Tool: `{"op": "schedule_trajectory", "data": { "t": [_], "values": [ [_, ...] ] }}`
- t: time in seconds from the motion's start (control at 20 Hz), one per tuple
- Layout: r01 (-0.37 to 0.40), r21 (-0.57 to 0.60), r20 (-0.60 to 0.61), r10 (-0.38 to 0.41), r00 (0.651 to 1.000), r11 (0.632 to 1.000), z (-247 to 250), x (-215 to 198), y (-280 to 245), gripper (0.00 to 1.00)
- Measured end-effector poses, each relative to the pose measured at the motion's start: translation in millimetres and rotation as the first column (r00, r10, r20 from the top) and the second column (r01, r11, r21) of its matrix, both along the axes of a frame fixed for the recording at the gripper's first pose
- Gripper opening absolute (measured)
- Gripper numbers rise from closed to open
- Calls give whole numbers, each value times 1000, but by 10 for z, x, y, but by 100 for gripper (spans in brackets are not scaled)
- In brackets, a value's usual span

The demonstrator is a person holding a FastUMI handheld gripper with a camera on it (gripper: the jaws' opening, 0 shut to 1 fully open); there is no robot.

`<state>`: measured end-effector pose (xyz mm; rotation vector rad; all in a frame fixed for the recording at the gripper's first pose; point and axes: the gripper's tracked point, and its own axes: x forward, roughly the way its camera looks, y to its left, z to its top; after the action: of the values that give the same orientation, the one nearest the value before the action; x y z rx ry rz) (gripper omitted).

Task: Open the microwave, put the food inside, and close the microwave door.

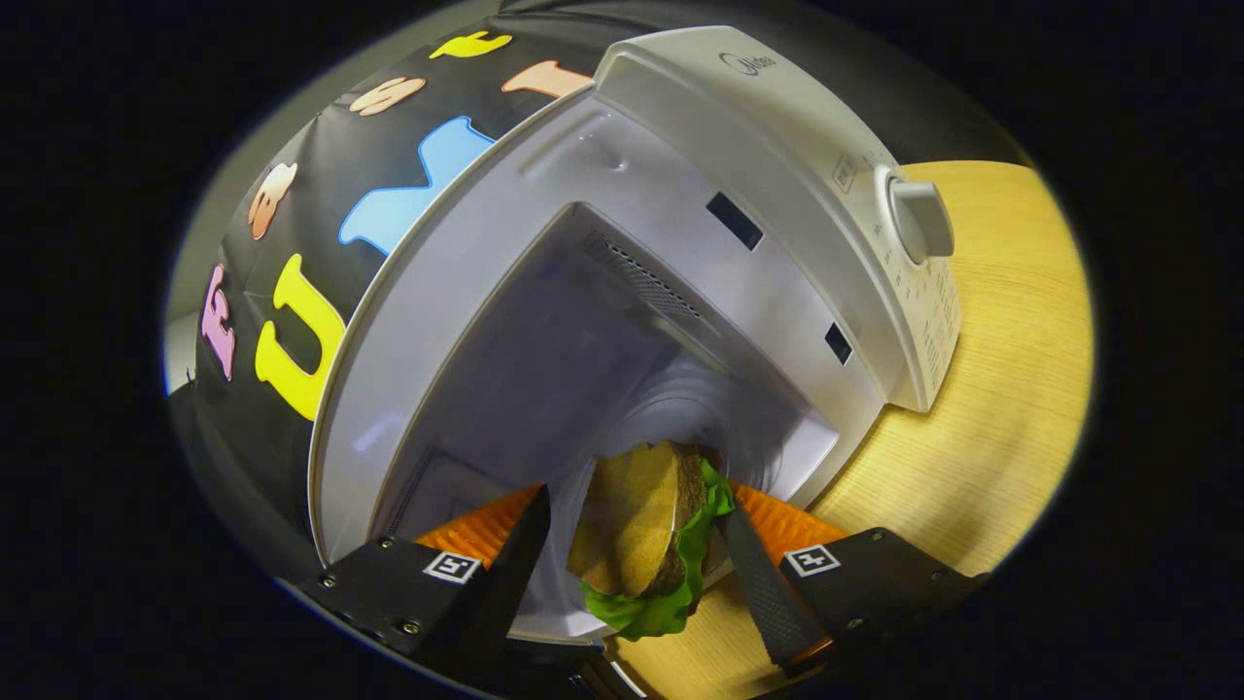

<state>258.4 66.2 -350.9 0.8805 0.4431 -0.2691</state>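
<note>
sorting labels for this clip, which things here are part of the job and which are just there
Job:
- white microwave, cavity open
- toy burger with green lettuce, held between the jaws
- gripper, shut on the burger

Just there:
- light wooden table
- black cloth booth wall

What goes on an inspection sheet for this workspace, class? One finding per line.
Surface: wooden table, bare where seen.
Job's things: microwave, cavity open, dial on its panel; burger tilted on edge at the cavity mouth.
Clutter: nothing seen.
Grippers: claw with a finger on each side of the burger; whether both press it, cannot tell.
Cables: nothing seen.
Surroundings: black cloth wall behind the microwave.
</note>
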Motion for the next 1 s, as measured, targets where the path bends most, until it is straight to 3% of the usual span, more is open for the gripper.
{"op": "schedule_trajectory", "data": {
  "t": [0.3,1.0],
  "values": [
    [-10,-142,-68,0,998,990,83,-239,-214,97],
    [-197,-311,-33,196,980,930,1237,-1146,-373,97]
  ]
}}
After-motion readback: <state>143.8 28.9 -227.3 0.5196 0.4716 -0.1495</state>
